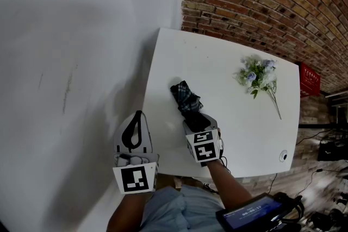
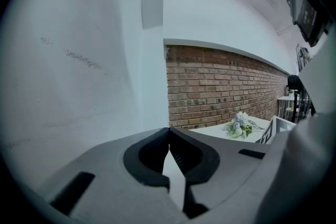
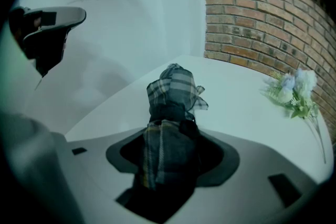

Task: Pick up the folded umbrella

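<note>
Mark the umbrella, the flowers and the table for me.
umbrella (image 1: pixel 185 96), head view, plaid fabric toward its far end.
flowers (image 1: pixel 255 73), head view, the blossom cluster.
table (image 1: pixel 217 51), head view, bare top near the brick wall.

White table between white wall and brick wall.

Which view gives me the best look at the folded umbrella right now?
The right gripper view: the folded umbrella fills its centre, plaid fabric clear, between the jaws of the right gripper. The head view shows it small on the white table, near end hidden under that gripper. The left gripper view misses it.
</note>
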Demonstrator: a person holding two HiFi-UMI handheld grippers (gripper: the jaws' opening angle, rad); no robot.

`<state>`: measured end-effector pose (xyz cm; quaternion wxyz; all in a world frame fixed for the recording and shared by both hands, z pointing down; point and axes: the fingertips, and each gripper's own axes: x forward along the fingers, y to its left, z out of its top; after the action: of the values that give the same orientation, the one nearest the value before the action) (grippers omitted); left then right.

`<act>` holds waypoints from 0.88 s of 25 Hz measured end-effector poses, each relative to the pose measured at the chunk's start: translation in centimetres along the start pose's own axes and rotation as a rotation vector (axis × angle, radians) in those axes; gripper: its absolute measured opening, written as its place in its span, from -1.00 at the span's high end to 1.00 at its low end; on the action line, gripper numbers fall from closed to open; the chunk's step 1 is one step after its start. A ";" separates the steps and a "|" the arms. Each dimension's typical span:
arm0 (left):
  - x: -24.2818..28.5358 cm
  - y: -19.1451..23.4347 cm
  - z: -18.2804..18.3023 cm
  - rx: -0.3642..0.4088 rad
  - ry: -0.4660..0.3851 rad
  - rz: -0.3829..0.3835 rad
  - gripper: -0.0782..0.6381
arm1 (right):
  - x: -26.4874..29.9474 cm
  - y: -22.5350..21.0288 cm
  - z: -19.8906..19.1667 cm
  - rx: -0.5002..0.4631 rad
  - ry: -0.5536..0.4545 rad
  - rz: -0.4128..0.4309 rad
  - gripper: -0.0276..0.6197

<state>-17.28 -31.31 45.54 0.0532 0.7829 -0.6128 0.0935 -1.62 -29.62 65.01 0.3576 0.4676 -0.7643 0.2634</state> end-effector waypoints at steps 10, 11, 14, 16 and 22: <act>0.0 -0.2 0.0 0.001 -0.002 -0.003 0.76 | 0.0 0.0 0.1 -0.007 -0.010 0.002 0.23; 0.0 -0.2 0.0 0.002 -0.003 -0.003 0.76 | 0.0 0.0 0.1 -0.008 -0.010 0.002 0.24; 0.0 -0.2 0.0 0.001 -0.005 -0.003 0.76 | 0.0 0.1 0.0 -0.009 -0.012 0.003 0.26; 0.0 -0.3 0.0 0.001 -0.006 -0.004 0.76 | 0.0 0.2 0.0 -0.009 -0.013 0.005 0.26; 0.0 -0.5 0.0 0.000 -0.006 -0.004 0.76 | 0.0 0.3 0.0 -0.015 -0.016 0.007 0.28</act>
<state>-16.81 -31.18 45.59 0.0514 0.7843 -0.6115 0.0912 -1.84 -29.47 64.99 0.3542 0.4642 -0.7707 0.2552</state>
